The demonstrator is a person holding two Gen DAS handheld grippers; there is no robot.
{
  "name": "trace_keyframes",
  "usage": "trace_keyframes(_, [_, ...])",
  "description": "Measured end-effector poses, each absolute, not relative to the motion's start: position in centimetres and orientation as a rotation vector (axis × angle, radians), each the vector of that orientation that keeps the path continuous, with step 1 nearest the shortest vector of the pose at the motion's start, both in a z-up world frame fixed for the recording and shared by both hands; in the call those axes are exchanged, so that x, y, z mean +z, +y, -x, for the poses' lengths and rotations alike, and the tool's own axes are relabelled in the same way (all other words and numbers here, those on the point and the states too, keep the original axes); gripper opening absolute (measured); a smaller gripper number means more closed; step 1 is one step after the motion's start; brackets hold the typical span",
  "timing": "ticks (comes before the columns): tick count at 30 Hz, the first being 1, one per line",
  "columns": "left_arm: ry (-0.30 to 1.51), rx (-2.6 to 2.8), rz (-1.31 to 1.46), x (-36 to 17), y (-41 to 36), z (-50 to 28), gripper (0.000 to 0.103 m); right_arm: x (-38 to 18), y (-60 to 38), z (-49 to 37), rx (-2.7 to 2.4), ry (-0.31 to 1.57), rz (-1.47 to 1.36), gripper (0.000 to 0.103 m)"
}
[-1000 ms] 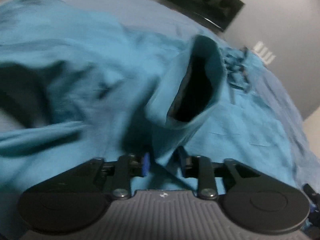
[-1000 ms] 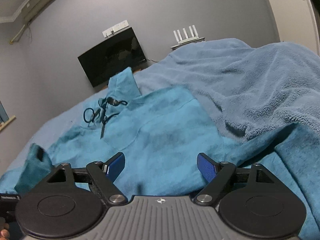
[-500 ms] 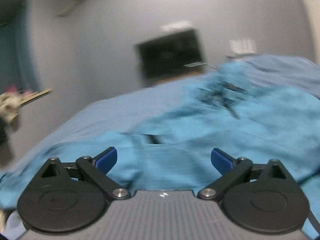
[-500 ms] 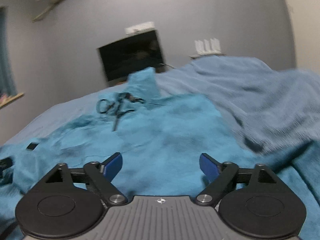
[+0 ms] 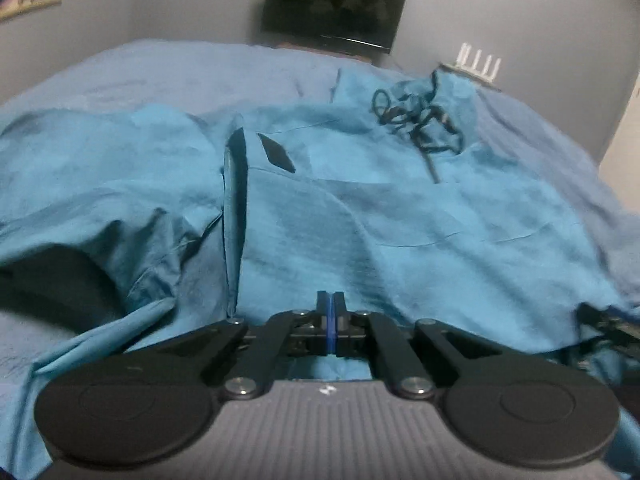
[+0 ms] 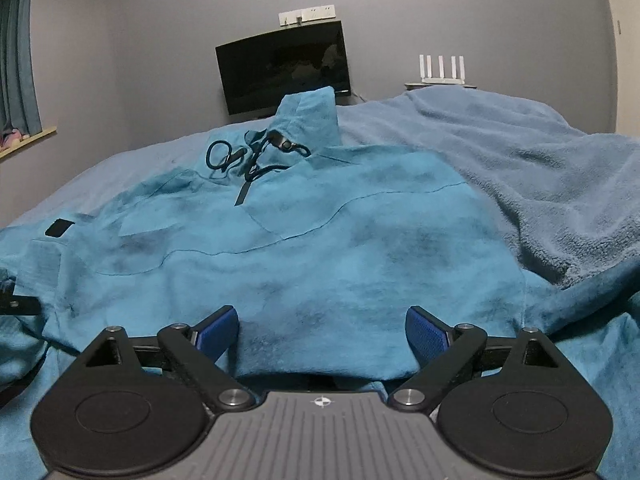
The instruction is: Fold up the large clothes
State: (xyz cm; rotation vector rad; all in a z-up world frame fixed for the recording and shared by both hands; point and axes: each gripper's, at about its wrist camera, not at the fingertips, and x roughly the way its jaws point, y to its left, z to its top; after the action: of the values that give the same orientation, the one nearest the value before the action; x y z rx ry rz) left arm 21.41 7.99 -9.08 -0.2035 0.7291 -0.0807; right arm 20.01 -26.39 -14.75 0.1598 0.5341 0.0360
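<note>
A large teal hooded garment (image 5: 400, 220) lies spread on the bed, with black drawstrings (image 5: 416, 120) near its collar and one sleeve folded across its left side. My left gripper (image 5: 330, 320) is shut at the garment's near hem, its pads pressed together with teal cloth bunched just under them. In the right wrist view the same garment (image 6: 320, 248) fills the middle, collar (image 6: 308, 120) at the far end. My right gripper (image 6: 322, 334) is open, its blue pads on either side of the garment's near hem edge.
A blue-grey bed sheet (image 5: 180, 68) lies under the garment. A thick blue fleece blanket (image 6: 520, 168) is heaped on the right. A dark screen (image 6: 284, 68) and a white router (image 6: 442, 70) stand by the far wall. A curtain (image 6: 16, 60) hangs at left.
My left gripper let go of the sleeve cuff, swung round to face the collar, opened, then shut at the near hem. My right gripper stayed open and came down to the hem.
</note>
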Motion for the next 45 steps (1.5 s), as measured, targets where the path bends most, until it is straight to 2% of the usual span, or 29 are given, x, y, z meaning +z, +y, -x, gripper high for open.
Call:
trace_keyframes(3, [0.715,-0.081,0.172,-7.6,8.5,-20.4,0.0,-14.4,-26.7,-19.8,0.001,0.499,-0.154,0.093])
trace_keyframes(8, [0.685,0.022,0.112,-8.1,9.0,-20.5,0.0,-13.9,-27.9,-20.1,-0.038,0.457,-0.204,0.093])
trace_keyframes(9, [0.662,0.026,0.109,-8.0,9.0,-20.5,0.003,-13.9,-28.1,-20.1,-0.04,0.457,-0.219,0.093])
trace_keyframes(11, [0.628,0.036,0.097,-8.1,9.0,-20.7,0.028,-14.1,-28.5,-20.1,-0.043,0.462,-0.239,0.093])
trace_keyframes(12, [0.624,0.047,0.097,-8.3,9.0,-20.9,0.059,-14.1,-28.7,-20.1,-0.045,0.464,-0.247,0.093])
trace_keyframes(13, [0.627,0.058,0.105,-8.7,9.1,-21.3,0.076,-14.2,-28.9,-20.1,-0.046,0.466,-0.254,0.093])
trace_keyframes(17, [0.671,0.054,0.112,-10.3,9.0,-22.2,0.075,-14.3,-28.8,-20.4,-0.035,0.458,-0.262,0.093])
trace_keyframes(18, [0.686,0.05,0.093,-10.5,8.8,-22.4,0.069,-14.4,-28.7,-20.5,-0.025,0.46,-0.258,0.093])
trace_keyframes(19, [0.701,0.035,0.077,-10.7,8.6,-22.5,0.031,-14.5,-28.6,-20.6,-0.019,0.462,-0.251,0.093])
trace_keyframes(20, [0.729,0.02,0.074,-11.0,8.5,-22.7,0.011,-14.6,-28.5,-20.7,-0.015,0.467,-0.243,0.093])
trace_keyframes(21, [0.751,0.02,0.077,-11.1,8.5,-22.8,0.005,-14.8,-28.4,-20.9,-0.012,0.475,-0.233,0.093])
trace_keyframes(24, [0.757,-0.003,0.095,-10.7,8.6,-21.9,0.003,-15.4,-28.2,-21.5,-0.017,0.503,-0.217,0.093])
trace_keyframes(30, [0.798,0.058,0.1,-10.4,8.9,-21.2,0.005,-16.0,-27.6,-22.1,-0.062,0.55,-0.165,0.096])
trace_keyframes(34, [0.72,0.087,0.07,-9.6,8.5,-20.2,0.011,-16.1,-27.7,-22.0,-0.068,0.546,-0.165,0.096])
trace_keyframes(35, [0.677,0.095,0.062,-9.2,8.4,-19.8,0.015,-16.0,-27.7,-22.0,-0.069,0.542,-0.167,0.096])
trace_keyframes(36, [0.633,0.105,0.057,-8.7,8.3,-19.3,0.026,-15.9,-27.8,-21.9,-0.07,0.536,-0.17,0.096])
trace_keyframes(37, [0.588,0.112,0.054,-8.2,8.2,-19.0,0.044,-15.8,-27.8,-21.7,-0.074,0.528,-0.172,0.096])
trace_keyframes(38, [0.549,0.109,0.054,-7.9,8.0,-18.7,0.053,-15.7,-27.8,-21.5,-0.08,0.519,-0.168,0.096])
trace_keyframes(39, [0.509,0.097,0.058,-7.6,7.9,-18.3,0.068,-15.5,-27.7,-21.3,-0.087,0.506,-0.16,0.096])
trace_keyframes(40, [0.474,0.073,0.065,-7.4,7.7,-18.0,0.074,-15.3,-27.5,-21.1,-0.09,0.486,-0.148,0.096])
trace_keyframes(45, [0.526,-0.047,0.052,-8.6,5.5,-18.9,0.074,-14.2,-25.8,-19.8,-0.053,0.361,-0.049,0.098])
